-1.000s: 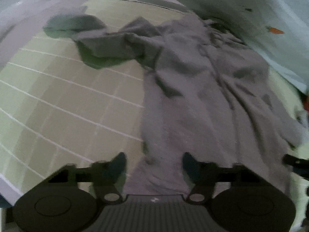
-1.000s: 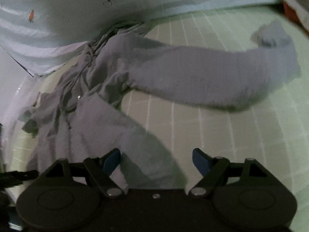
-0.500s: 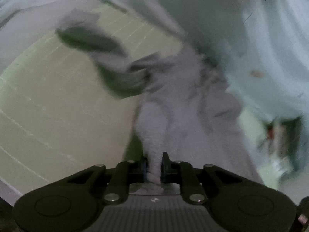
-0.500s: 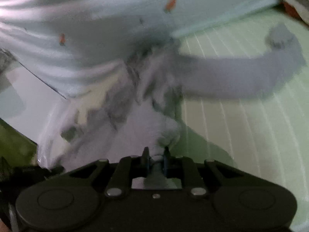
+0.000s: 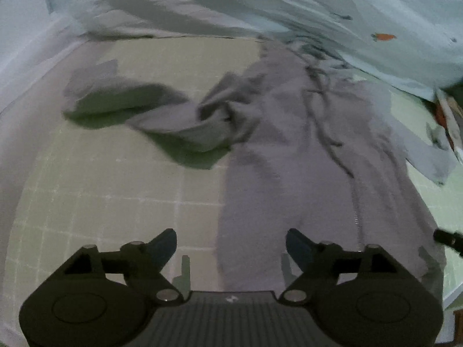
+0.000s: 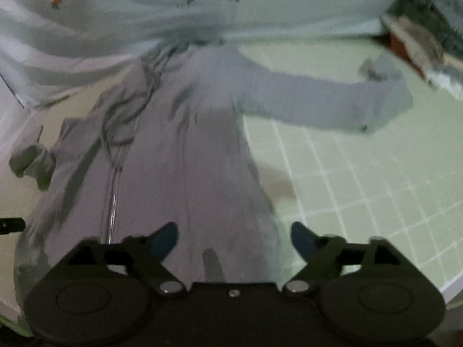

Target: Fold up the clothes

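Note:
A grey zip-up hoodie lies spread on a green gridded mat, hem toward me. In the left wrist view its left sleeve is crumpled out to the left. In the right wrist view the hoodie lies flat with its right sleeve stretched out to the right. My left gripper is open and empty over the hem's left corner. My right gripper is open and empty over the hem's right part.
A pale blue sheet with carrot prints lies bunched behind the hoodie, also in the right wrist view. A stack of items with a red edge sits at the far right. The mat's edge runs close at the lower right.
Half a second ago both grippers were shut on the hoodie's hem and held it up. Now both are open and the hoodie lies flatter and straighter on the mat.

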Motion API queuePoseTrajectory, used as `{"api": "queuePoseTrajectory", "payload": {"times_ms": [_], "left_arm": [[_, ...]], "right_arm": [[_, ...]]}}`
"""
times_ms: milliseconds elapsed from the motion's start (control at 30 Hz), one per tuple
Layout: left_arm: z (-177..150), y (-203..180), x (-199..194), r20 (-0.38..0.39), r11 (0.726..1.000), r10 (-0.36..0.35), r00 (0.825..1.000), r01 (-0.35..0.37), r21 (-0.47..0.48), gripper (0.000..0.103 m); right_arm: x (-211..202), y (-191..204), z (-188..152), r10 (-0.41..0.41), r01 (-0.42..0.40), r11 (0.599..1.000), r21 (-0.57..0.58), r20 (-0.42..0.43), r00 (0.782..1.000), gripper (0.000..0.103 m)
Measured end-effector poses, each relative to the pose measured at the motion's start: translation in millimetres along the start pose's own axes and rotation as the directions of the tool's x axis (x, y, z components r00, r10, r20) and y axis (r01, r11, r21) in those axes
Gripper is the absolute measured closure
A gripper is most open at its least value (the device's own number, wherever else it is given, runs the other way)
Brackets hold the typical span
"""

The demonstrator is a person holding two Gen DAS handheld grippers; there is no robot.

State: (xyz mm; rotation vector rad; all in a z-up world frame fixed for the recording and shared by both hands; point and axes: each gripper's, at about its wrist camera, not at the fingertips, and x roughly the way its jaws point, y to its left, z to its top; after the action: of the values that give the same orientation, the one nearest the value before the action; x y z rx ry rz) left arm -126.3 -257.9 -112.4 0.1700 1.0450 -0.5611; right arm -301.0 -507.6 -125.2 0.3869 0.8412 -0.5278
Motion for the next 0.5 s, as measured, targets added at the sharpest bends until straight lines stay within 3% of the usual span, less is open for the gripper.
{"api": "queuePoseTrajectory", "payload": {"times_ms": [33, 167, 400, 500], "left_arm": [[2, -8, 2, -0.002, 1.000, 0.000, 1.000, 0.000, 0.026, 0.019], [9, -39, 13, -0.001, 0.996, 0.001, 1.000, -0.001, 0.091, 0.015], [23, -106, 42, 0.005, 0.997, 0.046, 0.999, -0.046, 0.068, 0.015], [31, -132, 50, 0.016, 0.999, 0.037, 0.999, -0.037, 0.005, 0.015]], "right_arm": [[-2, -2, 2, -0.006, 0.006, 1.000, -0.003, 0.016, 1.000, 0.000], [-8, -22, 14, -0.034, 0.034, 0.999, -0.007, 0.045, 0.998, 0.000], [-14, -102, 46, -0.024, 0.020, 0.995, 0.102, 0.037, 0.999, 0.000], [-11, -138, 63, -0.041, 0.039, 0.995, 0.090, 0.021, 0.999, 0.000]]}}
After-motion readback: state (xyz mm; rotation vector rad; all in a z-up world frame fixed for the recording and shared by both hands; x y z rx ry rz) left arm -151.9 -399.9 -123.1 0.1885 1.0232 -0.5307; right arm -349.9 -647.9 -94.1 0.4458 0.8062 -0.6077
